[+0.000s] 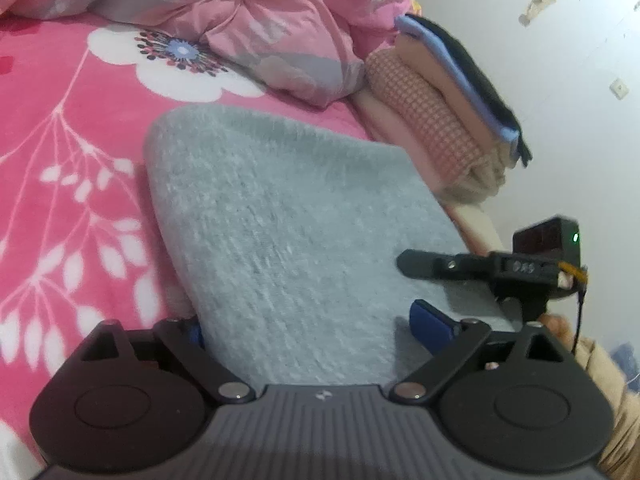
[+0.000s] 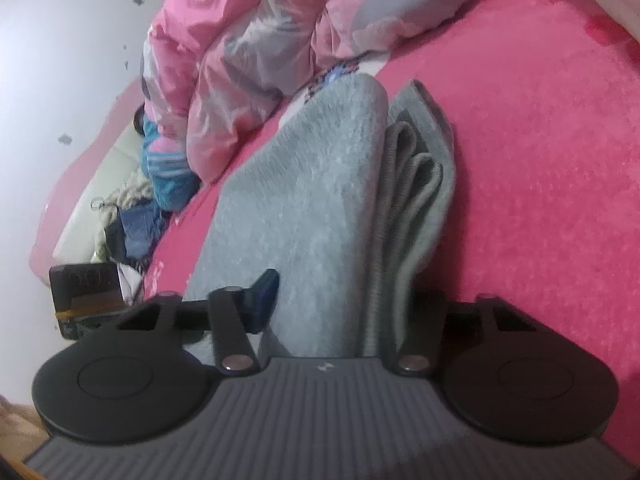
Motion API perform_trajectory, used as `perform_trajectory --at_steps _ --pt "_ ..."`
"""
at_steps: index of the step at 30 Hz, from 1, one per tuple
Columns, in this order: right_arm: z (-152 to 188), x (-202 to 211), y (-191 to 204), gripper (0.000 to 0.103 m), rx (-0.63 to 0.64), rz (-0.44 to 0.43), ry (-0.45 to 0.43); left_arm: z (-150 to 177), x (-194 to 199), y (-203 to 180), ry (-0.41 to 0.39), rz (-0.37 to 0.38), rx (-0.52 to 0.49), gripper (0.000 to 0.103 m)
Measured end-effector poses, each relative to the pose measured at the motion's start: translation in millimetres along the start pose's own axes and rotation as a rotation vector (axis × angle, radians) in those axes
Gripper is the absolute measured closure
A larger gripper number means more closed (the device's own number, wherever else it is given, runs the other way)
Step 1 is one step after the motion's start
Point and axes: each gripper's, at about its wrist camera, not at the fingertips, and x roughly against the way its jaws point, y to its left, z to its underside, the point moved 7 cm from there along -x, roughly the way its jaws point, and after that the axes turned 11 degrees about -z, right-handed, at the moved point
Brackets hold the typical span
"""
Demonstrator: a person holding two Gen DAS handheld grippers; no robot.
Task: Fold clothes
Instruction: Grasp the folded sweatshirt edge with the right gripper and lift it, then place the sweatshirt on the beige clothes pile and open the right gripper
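Observation:
A grey fleece garment [image 1: 280,216] lies folded on the pink floral bedsheet [image 1: 80,128]. My left gripper [image 1: 314,328] stands wide, its blue pads [image 1: 434,330] at either side of the garment's near end, and I see no squeeze on the cloth. One black finger of the right gripper [image 1: 424,266] rests on the garment's right edge. In the right wrist view the garment [image 2: 320,200] shows its stacked folds on the right. My right gripper [image 2: 340,296] pinches the near end, with one blue pad [image 2: 262,300] pressed into the fleece and the other finger hidden behind the cloth.
A bunched pink and grey quilt [image 1: 260,20] lies at the far side of the bed. A stack of folded clothes [image 1: 440,120] sits at the bed's edge by the white wall [image 1: 560,100]. Loose clothes [image 2: 160,176] are heaped beside the quilt.

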Motion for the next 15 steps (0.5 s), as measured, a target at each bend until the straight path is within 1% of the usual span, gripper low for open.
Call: perform_trajectory --at_steps 3,6,9,12,15 --pt "0 13 9 0.064 -0.008 -0.017 -0.055 -6 13 -7 0.000 0.036 0.039 0.017" --pt "0 27 24 0.065 0.005 -0.036 -0.094 -16 26 -32 0.005 0.091 0.021 0.017" --pt "-3 56 41 0.066 0.047 -0.037 -0.140 -22 31 -77 0.007 0.129 -0.052 0.017" --pt "-11 105 53 0.066 0.071 -0.029 -0.218 -28 30 -129 0.009 0.192 -0.115 0.017" --pt "-22 169 64 0.066 0.131 0.036 -0.289 -40 19 -186 0.008 0.279 -0.165 0.017"
